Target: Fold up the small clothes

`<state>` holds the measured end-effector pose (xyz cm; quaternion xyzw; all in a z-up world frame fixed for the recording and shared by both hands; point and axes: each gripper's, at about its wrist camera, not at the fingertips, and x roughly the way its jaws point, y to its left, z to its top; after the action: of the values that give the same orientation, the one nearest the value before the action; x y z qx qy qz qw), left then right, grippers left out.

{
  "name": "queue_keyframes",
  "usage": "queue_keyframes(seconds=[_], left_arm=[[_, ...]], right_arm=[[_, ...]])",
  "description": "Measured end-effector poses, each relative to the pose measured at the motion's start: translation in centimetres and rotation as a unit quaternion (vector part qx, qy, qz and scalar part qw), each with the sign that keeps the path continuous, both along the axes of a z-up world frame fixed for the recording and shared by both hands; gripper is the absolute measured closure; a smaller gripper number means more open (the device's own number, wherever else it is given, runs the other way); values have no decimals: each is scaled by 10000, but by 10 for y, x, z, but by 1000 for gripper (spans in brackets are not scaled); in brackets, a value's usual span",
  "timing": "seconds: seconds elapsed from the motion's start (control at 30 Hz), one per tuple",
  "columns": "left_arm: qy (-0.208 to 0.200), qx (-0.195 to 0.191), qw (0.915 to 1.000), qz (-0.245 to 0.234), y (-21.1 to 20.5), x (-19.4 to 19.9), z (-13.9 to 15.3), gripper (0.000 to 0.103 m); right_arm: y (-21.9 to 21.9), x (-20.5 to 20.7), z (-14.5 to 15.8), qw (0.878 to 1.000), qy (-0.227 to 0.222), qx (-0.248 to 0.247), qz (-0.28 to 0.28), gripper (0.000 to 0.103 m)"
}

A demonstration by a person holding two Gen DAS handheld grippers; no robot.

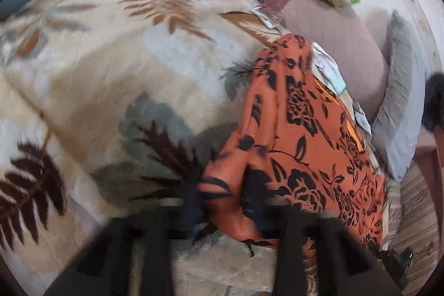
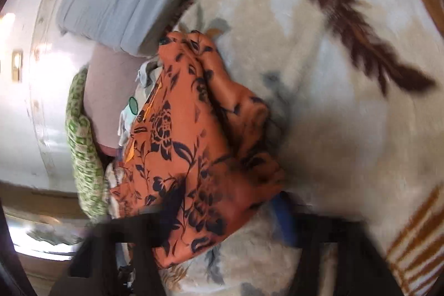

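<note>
**Left wrist and right wrist: an orange garment half-gathered, and easy to lose**

Left wrist view: your left gripper (image 1: 222, 215) sits at 6 o'clock with its jaws standing wide, and the orange floral garment (image 1: 299, 135) runs from between the fingers up toward 1 o'clock across the leaf-print blanket (image 1: 111, 74). The cloth lies over the right finger, yet I cannot tell that anything is pinched. If you lift now, expect the fabric to slide off. The picture is smeared with motion, so a fast close may also catch blanket pile along with the hem.

Right wrist view: your right gripper (image 2: 222, 235) is at 6 o'clock, also spread wide, with the bunched garment (image 2: 188, 146) draped over its left finger and piled toward 11 o'clock. A blue strip (image 2: 283, 215) shows beside the cloth at 5 o'clock; what it is I cannot say. Other pale clothes (image 2: 130, 113) lie touching the garment at 9 o'clock, beside the green patterned cushion (image 2: 83, 157), so a careless drag could pull them along. The bunching itself risks a crooked fold.
</note>
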<state>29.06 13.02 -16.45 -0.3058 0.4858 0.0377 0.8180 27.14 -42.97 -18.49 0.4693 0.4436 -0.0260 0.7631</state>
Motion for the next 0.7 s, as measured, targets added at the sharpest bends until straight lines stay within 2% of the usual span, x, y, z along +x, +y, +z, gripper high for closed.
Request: queue_keyframes(seconds=[0.07, 0.13, 0.3, 0.47, 0.6, 0.67, 0.7], left_arm=[[-23, 36, 10000, 69, 1, 2, 10, 90], [-156, 142, 9997, 117, 3, 1, 28, 91], [-642, 399, 9971, 67, -3, -12, 80, 91], [-1036, 546, 9931, 108, 1, -63, 126, 91], [-1042, 546, 9930, 66, 7, -129, 125, 91], [-792, 607, 9950, 60, 8, -158, 102, 90], [-612, 621, 9962, 27, 8, -165, 87, 89]], right_arm=[[3, 5, 4, 9998, 36, -168, 99, 92], [8, 5, 15, 9990, -32, -378, 215, 93], [12, -3, 68, 9963, -454, -636, 349, 94], [16, -37, 117, 9927, -743, -834, 461, 94], [18, -105, 121, 9916, -800, -857, 549, 94], [24, -141, 105, 9922, -659, -866, 615, 94], [24, -161, 88, 9936, -494, -812, 602, 94]])
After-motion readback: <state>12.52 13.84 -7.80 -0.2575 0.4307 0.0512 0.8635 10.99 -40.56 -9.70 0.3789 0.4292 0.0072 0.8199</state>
